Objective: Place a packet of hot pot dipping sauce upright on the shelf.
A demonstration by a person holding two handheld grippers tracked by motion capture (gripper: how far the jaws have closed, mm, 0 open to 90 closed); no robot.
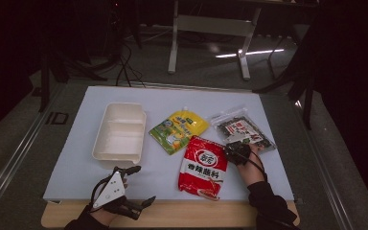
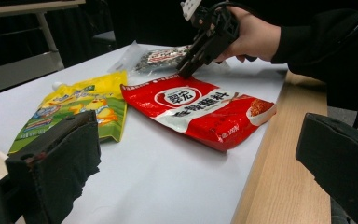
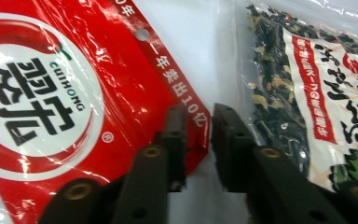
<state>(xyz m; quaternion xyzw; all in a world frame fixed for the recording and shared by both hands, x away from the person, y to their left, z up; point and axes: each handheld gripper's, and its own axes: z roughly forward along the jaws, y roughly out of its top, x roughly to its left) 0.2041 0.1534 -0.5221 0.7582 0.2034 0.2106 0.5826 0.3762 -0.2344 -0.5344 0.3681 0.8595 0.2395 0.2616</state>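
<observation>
On table, near right corner: right gripper (image 1: pixel 233 149) points down at the upper right corner of the red pouch (image 1: pixel 203 166), beside the clear seaweed pack (image 1: pixel 242 128).
Right jaws: nearly together, a narrow slit left; one jaw lies over the red pouch's corner edge, the other over the bare strip by the clear pack. Whether the pads pinch the edge cannot be told.
Left gripper (image 1: pixel 136 184): at the near left edge, jaws spread wide, nothing between them, over bare white sheet and wooden rim.
Red pouch position: near the table's front edge, right of centre, its lower end close to the wooden rim (image 1: pixel 172 215).
Yellow pouch (image 1: pixel 178 130): mid-table, its right edge touching or just under the red pouch's top left corner.
White tray (image 1: pixel 120 132): left half, two compartments, well apart from the pouches.
Open room: bare sheet along the far edge, the far left corner and the near left, in front of the tray; a slim gap separates red pouch and clear pack.
Writing, red pouch: "CUIHONG" under large Chinese characters in a white oval, a punched hole by the top edge.
Writing, clear pack: red label strip with white Japanese text, not legible in full.
</observation>
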